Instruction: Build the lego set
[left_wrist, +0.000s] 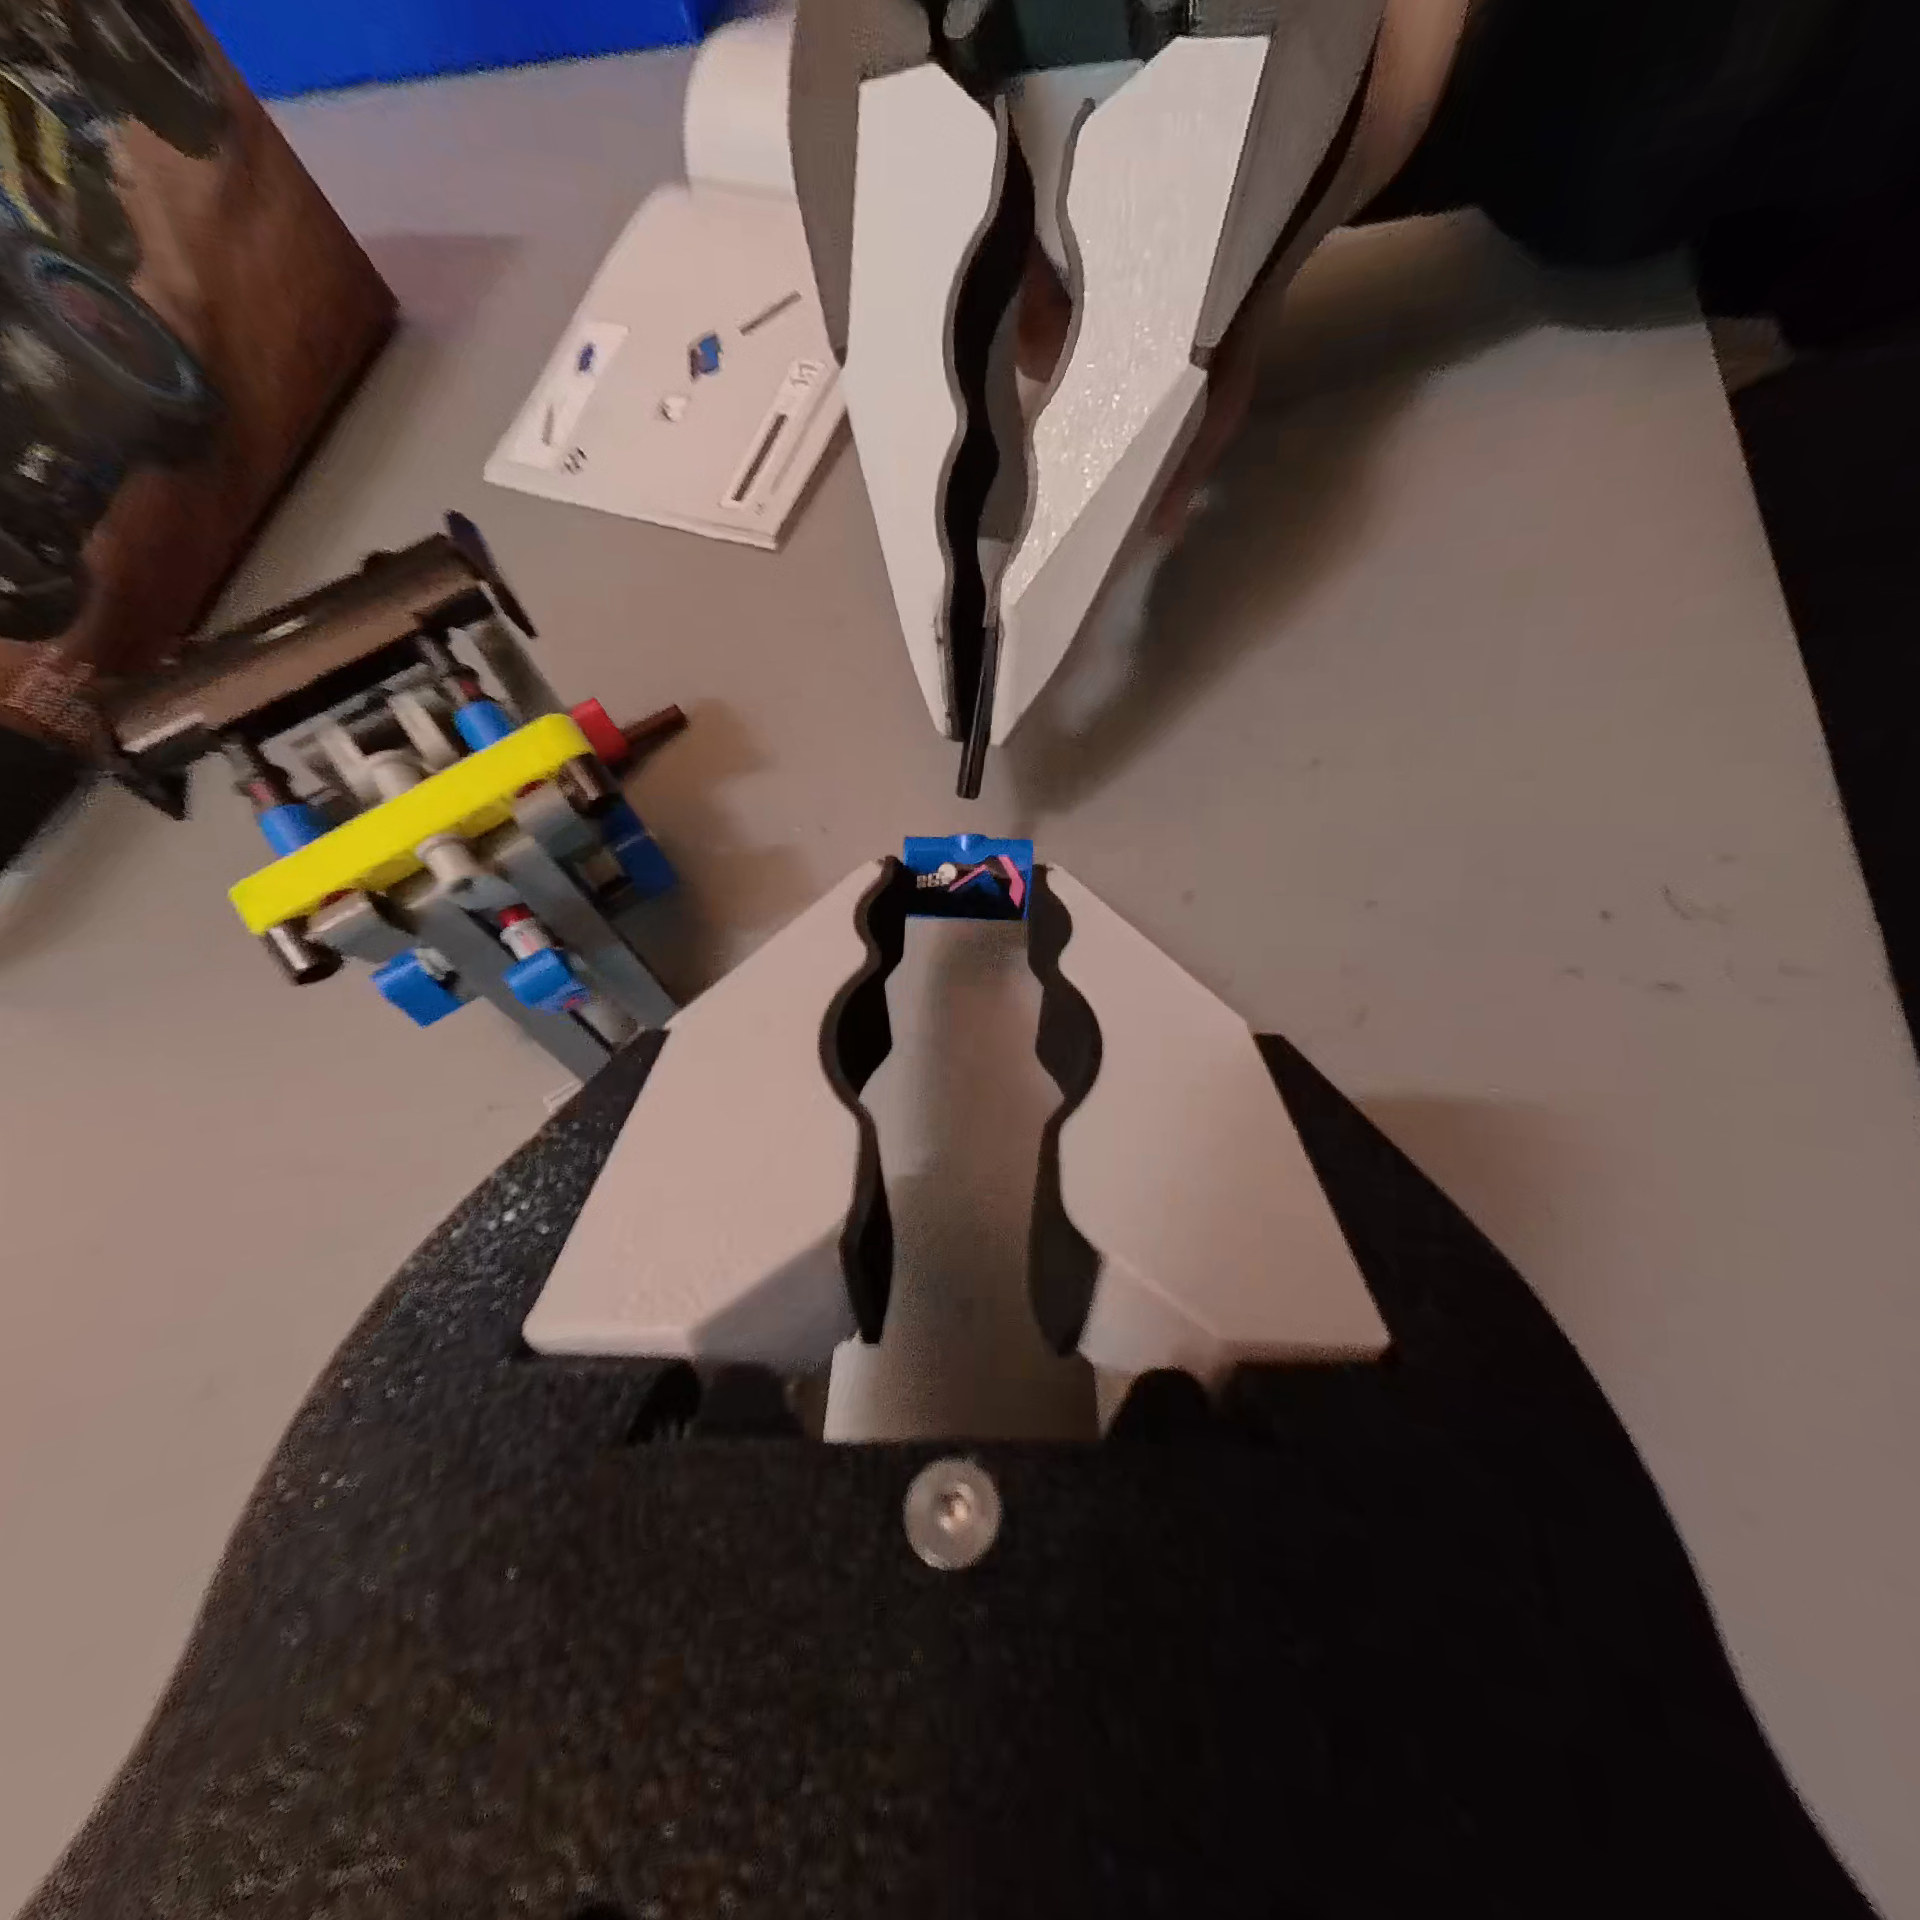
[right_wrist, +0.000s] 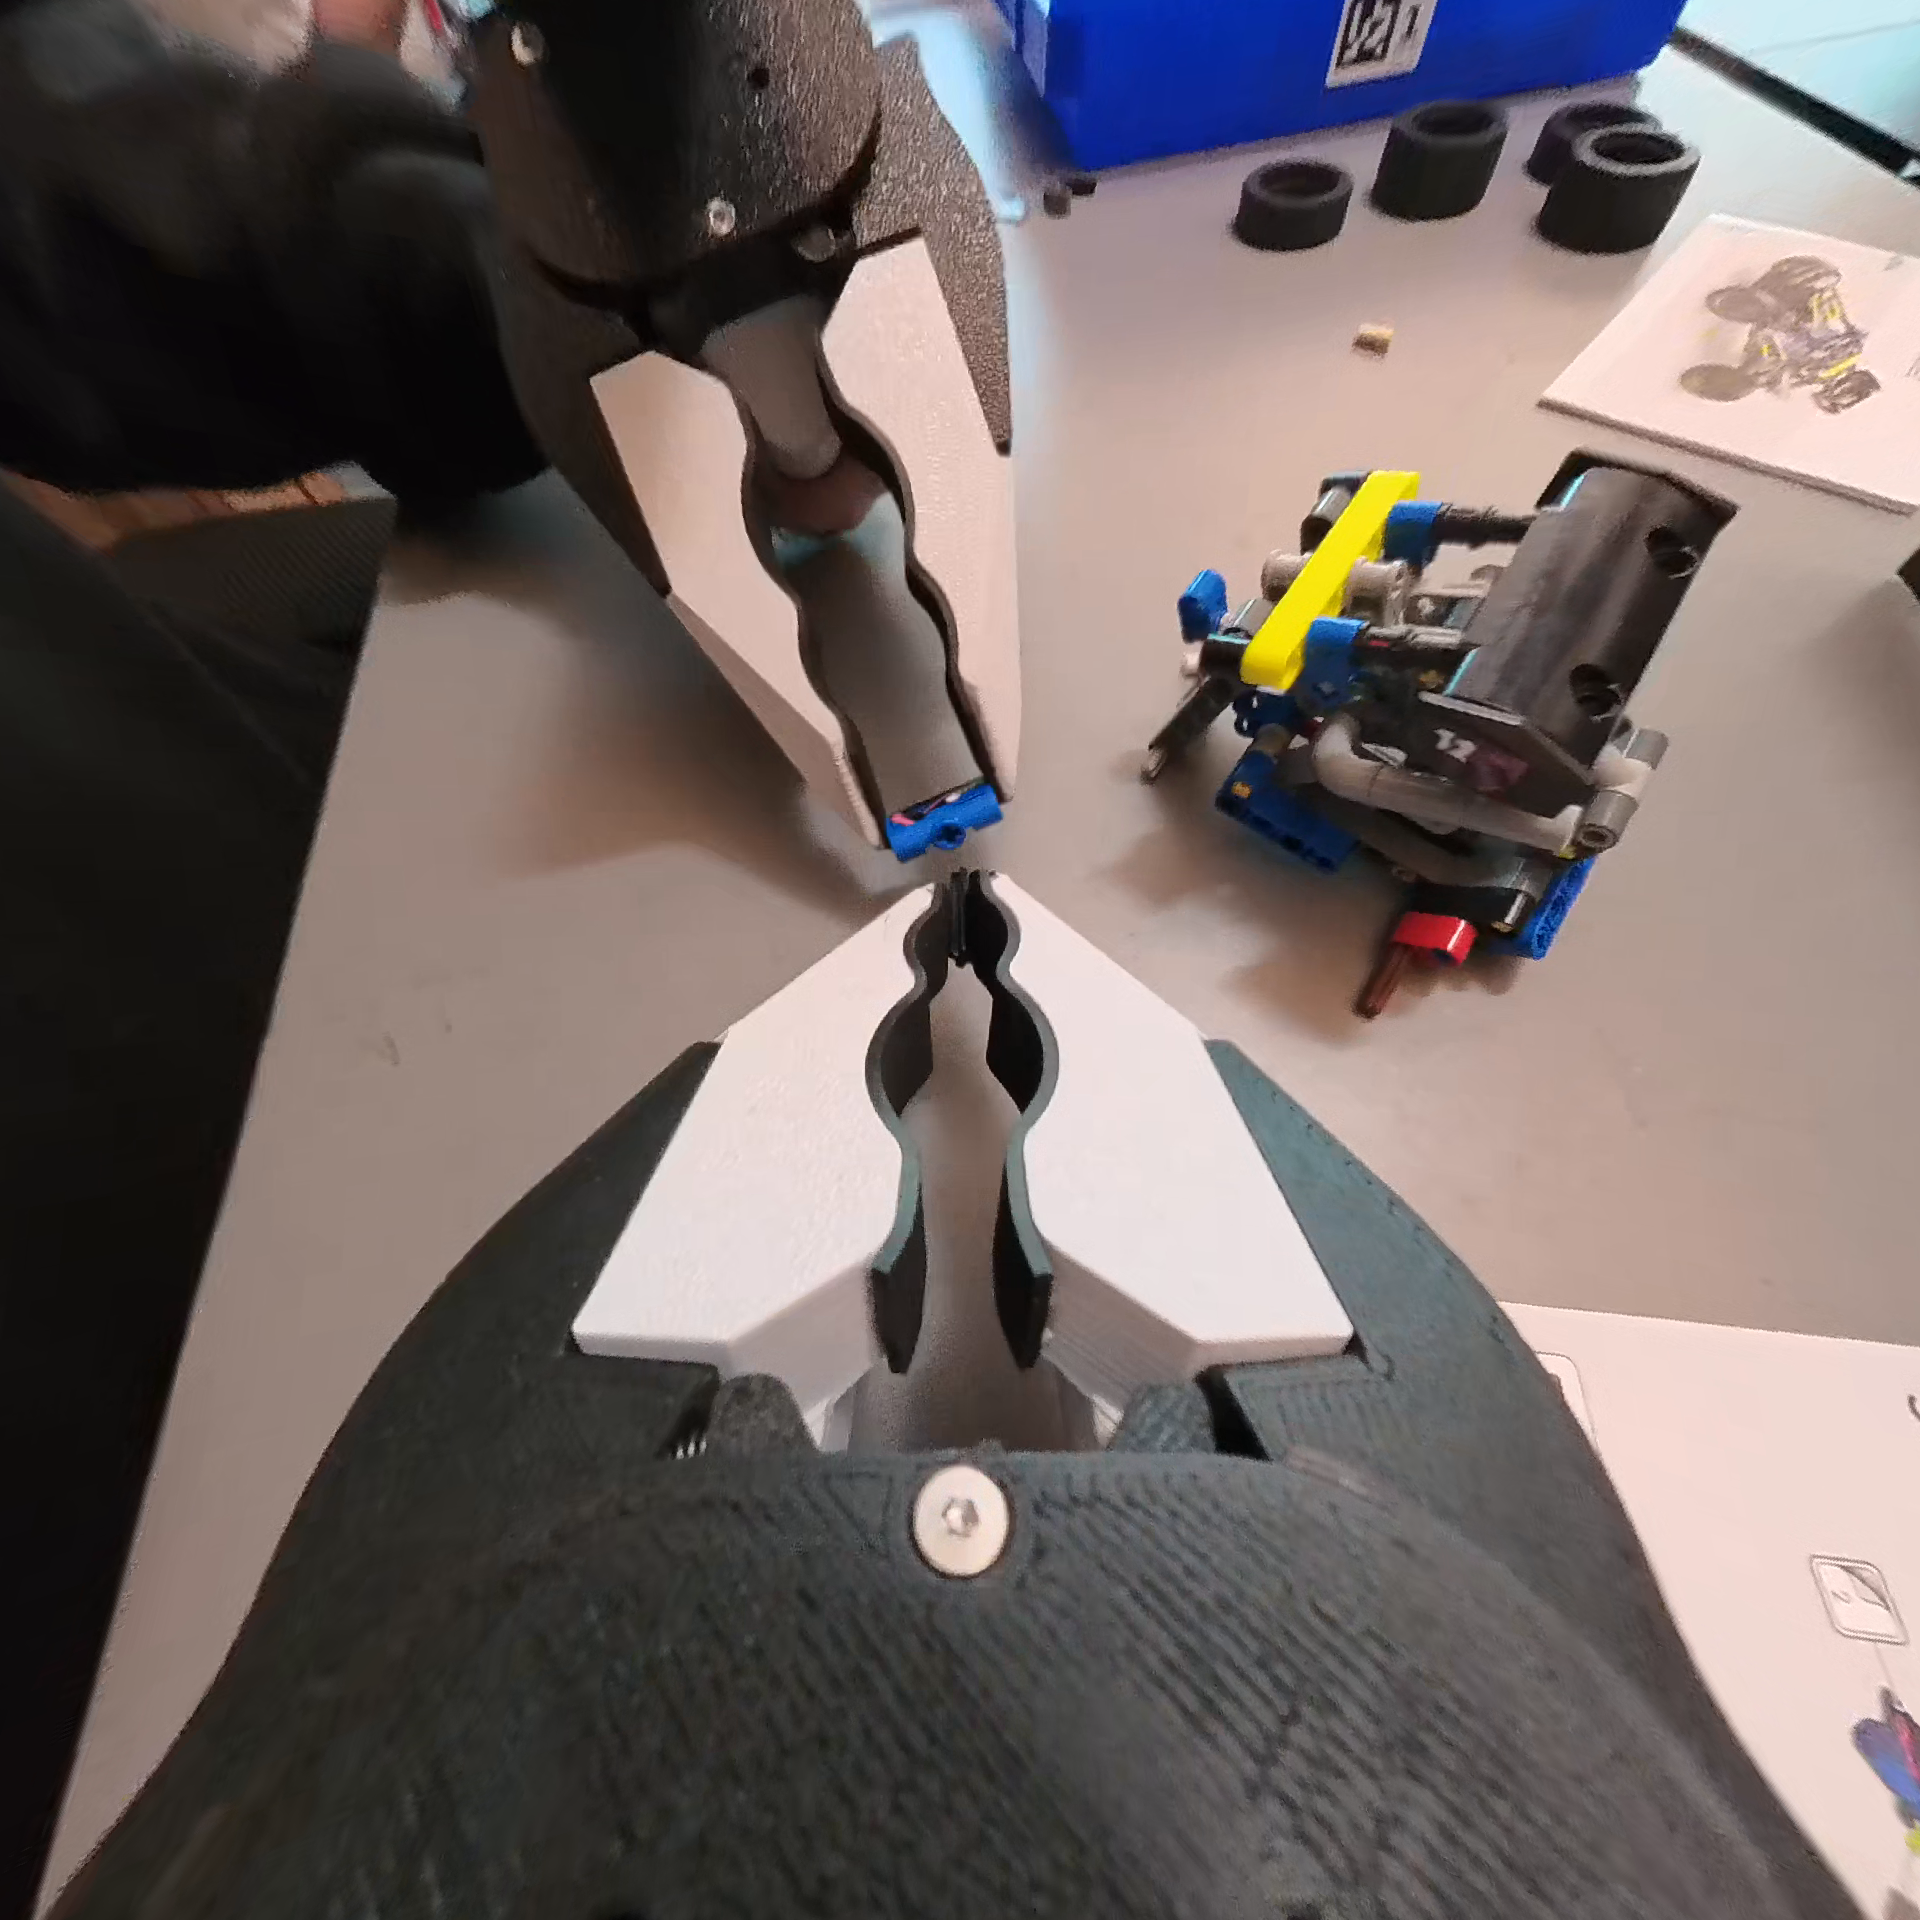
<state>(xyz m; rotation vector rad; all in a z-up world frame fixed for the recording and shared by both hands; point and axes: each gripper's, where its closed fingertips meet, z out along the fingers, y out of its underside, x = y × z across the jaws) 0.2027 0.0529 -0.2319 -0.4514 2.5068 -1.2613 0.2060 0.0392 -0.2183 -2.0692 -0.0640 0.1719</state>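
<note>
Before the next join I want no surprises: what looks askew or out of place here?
Little stands out. The half-built model lies tipped on the table, with four loose black tyres near the blue bin. A tiny tan piece lies stray.

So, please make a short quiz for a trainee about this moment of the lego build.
1. True or false: the left gripper holds a blue piece.
2. What does the right gripper pinch? A) black axle B) tyre C) yellow beam
3. Fill in: the partly built model lies on the ____, touched by neither gripper.

Key: 1 true; 2 A, the black axle; 3 table.
</note>
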